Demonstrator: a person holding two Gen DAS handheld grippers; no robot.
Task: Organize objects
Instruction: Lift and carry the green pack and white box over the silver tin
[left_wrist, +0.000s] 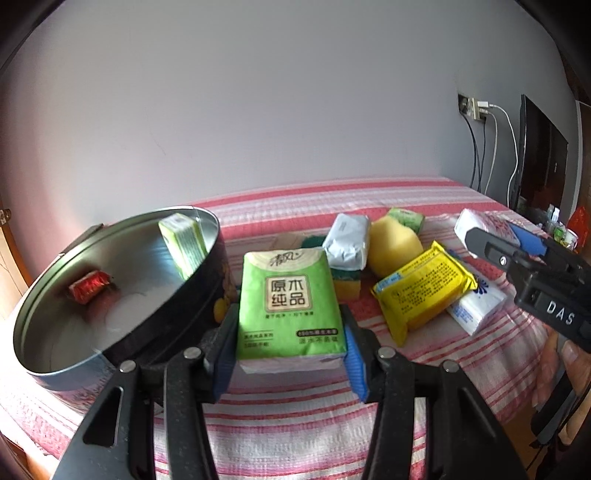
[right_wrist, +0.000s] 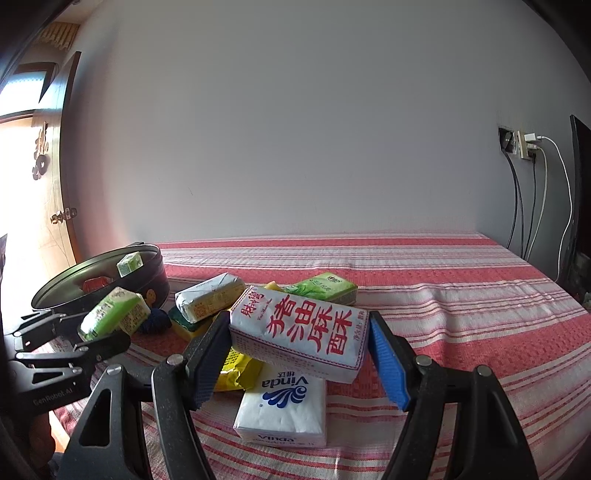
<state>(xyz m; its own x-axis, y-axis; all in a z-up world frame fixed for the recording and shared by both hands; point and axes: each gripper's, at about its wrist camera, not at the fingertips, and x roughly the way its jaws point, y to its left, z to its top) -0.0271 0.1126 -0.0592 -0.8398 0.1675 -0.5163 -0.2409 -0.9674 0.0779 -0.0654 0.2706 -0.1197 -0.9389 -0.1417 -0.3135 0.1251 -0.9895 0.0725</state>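
Tin (left_wrist: 44, 321): at your far left on the striped cloth (left_wrist: 295, 417), round, lid off, tipped a little toward you. A small green pack leans on its far wall and a red wrapper lies on its floor; most of the floor is bare.

Left gripper (left_wrist: 290, 332): clamped on the green tissue pack (left_wrist: 290, 299), pads pressed to its two long sides low down, the pack upright and off the cloth. It is just right of the tin, beside the rim.

Step in hand, as I read it: carry this pack over the rim and set it inside. Lift enough to clear the near wall, then swing left. Aim for the bare floor, away from the leaning pack. Lay it flat so later items can stack. Loosen only once the pack rests on metal.

Pile: a silver-wrapped block (left_wrist: 347, 242), yellow sponge (left_wrist: 393, 243) and yellow packet (left_wrist: 421, 288) lie touching one another in the middle.

Right gripper (right_wrist: 299, 345): closed on the white pack with red lettering (right_wrist: 299, 332), held above the Vinda tissue pack (right_wrist: 284, 410). Hold it well right of the tin until your left side is out, so the two tools don't meet at the rim.
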